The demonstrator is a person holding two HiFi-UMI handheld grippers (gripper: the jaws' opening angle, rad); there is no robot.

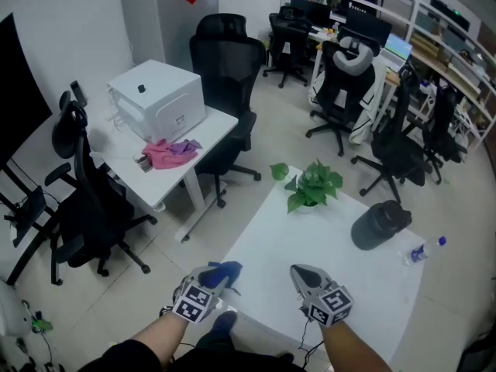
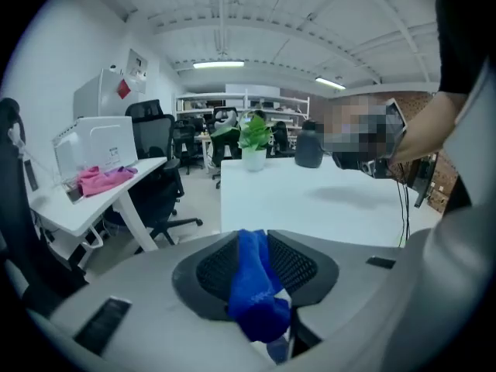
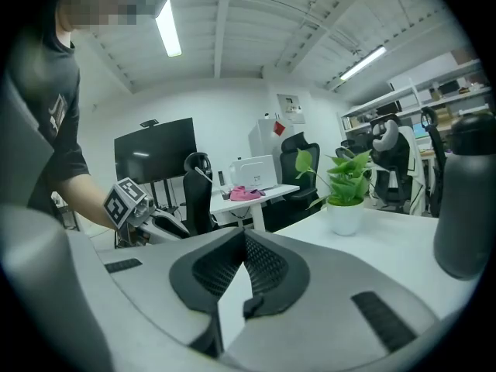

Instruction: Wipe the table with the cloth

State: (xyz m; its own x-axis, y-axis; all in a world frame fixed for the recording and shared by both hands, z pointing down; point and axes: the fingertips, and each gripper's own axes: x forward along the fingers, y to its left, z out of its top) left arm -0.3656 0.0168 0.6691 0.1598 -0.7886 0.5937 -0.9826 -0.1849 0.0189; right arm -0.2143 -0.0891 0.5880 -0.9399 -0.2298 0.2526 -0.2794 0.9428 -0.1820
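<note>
A blue cloth hangs from my left gripper at the near left corner of the white table. In the left gripper view the cloth is pinched between the dark pads and bunches below them, with the tabletop stretching ahead. My right gripper hovers over the table's near edge, a hand's width to the right of the left one. In the right gripper view its jaws meet at the tips with nothing between them.
On the table stand a potted plant, a black jug and a small water bottle. A second desk at the left carries a white box and a pink cloth. Black office chairs stand around.
</note>
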